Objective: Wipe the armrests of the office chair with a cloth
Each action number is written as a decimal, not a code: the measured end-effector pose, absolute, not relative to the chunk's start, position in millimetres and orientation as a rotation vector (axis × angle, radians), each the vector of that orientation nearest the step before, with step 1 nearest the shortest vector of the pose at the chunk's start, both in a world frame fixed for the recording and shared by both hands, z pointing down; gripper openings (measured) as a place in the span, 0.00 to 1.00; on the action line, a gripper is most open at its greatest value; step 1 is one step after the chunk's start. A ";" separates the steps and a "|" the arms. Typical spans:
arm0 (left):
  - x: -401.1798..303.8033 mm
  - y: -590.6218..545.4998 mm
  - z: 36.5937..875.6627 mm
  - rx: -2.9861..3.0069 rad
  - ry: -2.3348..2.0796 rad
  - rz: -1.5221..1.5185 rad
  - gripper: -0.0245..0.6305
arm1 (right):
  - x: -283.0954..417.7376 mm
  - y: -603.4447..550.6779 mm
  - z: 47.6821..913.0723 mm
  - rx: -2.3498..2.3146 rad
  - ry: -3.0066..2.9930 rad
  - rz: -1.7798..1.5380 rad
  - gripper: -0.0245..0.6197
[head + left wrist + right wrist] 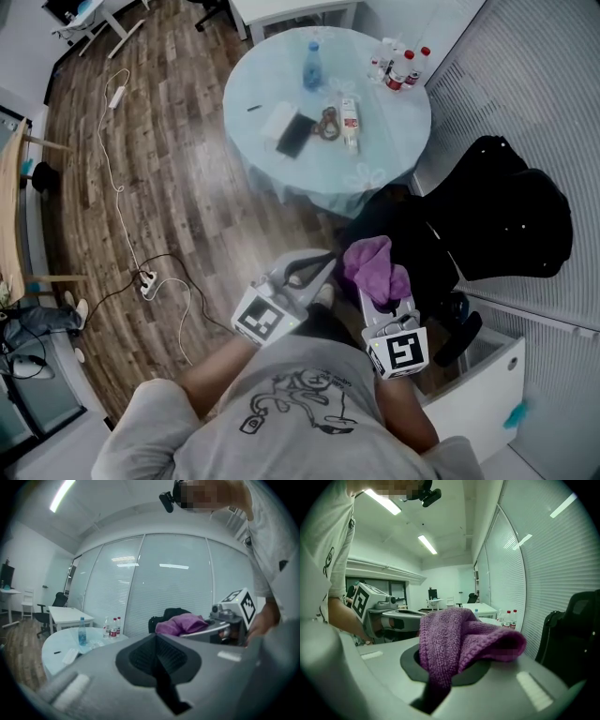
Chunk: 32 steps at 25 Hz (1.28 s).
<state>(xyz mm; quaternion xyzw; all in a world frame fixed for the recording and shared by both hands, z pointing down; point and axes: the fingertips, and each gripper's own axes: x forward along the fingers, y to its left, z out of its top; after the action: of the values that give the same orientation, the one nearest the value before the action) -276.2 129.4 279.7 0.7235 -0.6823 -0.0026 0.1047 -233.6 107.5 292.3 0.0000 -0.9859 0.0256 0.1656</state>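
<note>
A purple cloth (371,266) is bunched up in my right gripper (382,292), whose jaws are shut on it; in the right gripper view the cloth (461,641) spills over the jaws and hides the pads. The left gripper (305,274) is held beside it, a little to the left, shut with nothing in it; its dark pads (159,656) meet. Just beyond and to the right of both grippers stands the black office chair (511,211), also seen at the right edge of the right gripper view (576,634). Neither gripper touches the chair.
A round glass-topped table (281,159) stands ahead, carrying water bottles (401,67), a phone (296,135) and small items. A power strip (147,282) with cables lies on the wooden floor at left. A white cabinet (487,375) and a blind-covered glass wall (553,84) close off the right.
</note>
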 end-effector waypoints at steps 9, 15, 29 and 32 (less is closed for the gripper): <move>-287.0 116.8 337.6 2.117 -1.961 0.086 0.04 | -242.0 92.5 344.7 -0.024 -2.739 0.086 0.10; -295.8 102.4 381.0 2.103 -1.918 0.088 0.04 | -253.7 81.5 387.1 -0.014 -2.700 0.095 0.10; -309.9 78.6 479.6 2.115 -1.834 0.182 0.04 | -267.4 60.6 499.1 -0.006 -2.598 0.112 0.10; -309.1 74.7 496.5 2.119 -1.809 0.197 0.04 | -267.8 59.3 521.9 -0.013 -2.565 0.115 0.10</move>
<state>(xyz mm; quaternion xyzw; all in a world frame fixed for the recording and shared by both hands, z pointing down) -309.1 74.7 496.5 0.7471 -0.6378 0.0696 0.1735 -267.8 59.3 521.9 -0.0047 -0.9581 0.0430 0.2830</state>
